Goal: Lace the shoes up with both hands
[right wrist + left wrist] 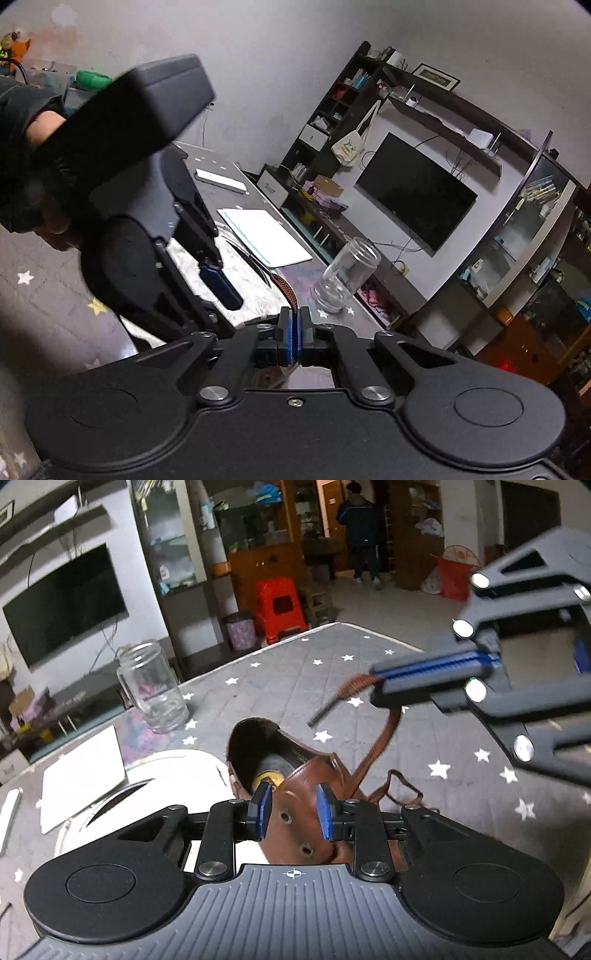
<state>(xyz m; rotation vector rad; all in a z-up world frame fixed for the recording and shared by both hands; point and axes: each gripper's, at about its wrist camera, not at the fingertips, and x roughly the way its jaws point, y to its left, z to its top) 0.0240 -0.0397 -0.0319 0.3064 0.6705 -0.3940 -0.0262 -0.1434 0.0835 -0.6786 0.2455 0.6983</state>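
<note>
A brown leather shoe (295, 771) lies on the grey star-print cloth (406, 775), its opening facing away from me. My left gripper (294, 801) is shut on the shoe's eyelet flap, a blue pad pressing each side of the leather. At the upper right my right gripper (376, 681) is shut on the brown lace (380, 742), which rises from the shoe. The dark lace tip (323, 710) sticks out past the fingers. In the right wrist view my right gripper (294, 315) pinches the woven lace (286, 290), and the left gripper's body fills the left side.
A glass jar (151, 686) stands on the cloth at the left, with a white sheet (81, 775) and a white round object (177, 771) nearer me. The table's far edge (354, 626) gives way to a room with a red stool (279, 605). A person (360, 528) stands far back.
</note>
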